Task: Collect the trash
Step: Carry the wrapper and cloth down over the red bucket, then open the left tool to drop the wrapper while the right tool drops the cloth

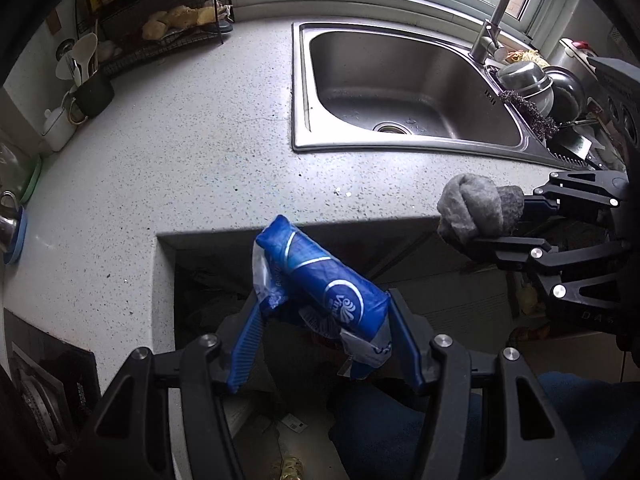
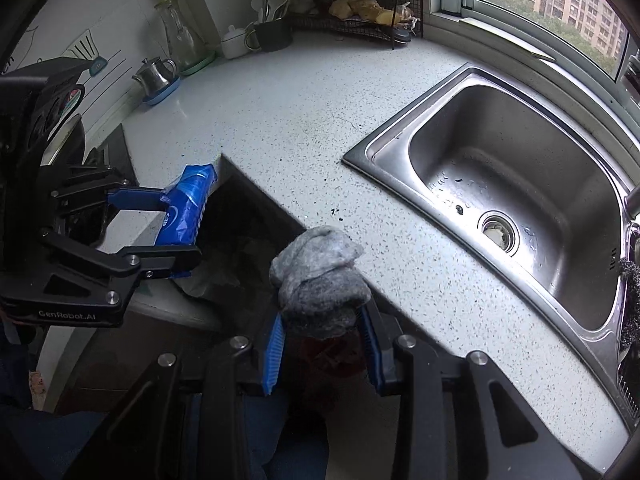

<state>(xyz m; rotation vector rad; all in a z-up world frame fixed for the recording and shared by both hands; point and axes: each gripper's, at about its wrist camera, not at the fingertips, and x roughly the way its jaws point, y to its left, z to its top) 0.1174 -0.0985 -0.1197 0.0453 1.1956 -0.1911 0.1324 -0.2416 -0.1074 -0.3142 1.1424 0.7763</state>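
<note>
My left gripper (image 1: 324, 312) is shut on a crumpled blue plastic wrapper (image 1: 320, 276) and holds it off the counter's front edge, over a dark gap below. In the right wrist view the left gripper (image 2: 180, 232) and the wrapper (image 2: 186, 204) show at the left. My right gripper (image 2: 320, 324) is shut on a balled grey cloth (image 2: 320, 280), also held just off the counter edge. In the left wrist view the right gripper (image 1: 492, 224) and the cloth (image 1: 476, 208) show at the right.
A speckled countertop (image 1: 180, 152) runs behind, with a steel sink (image 1: 400, 80) and tap (image 1: 492, 20). Bowls (image 1: 532, 80) and a scourer (image 1: 528, 112) sit right of the sink. A wire rack (image 2: 360, 12), utensil cup (image 2: 272, 32), glass jug (image 2: 180, 40) and small steel pot (image 2: 156, 76) stand by the wall.
</note>
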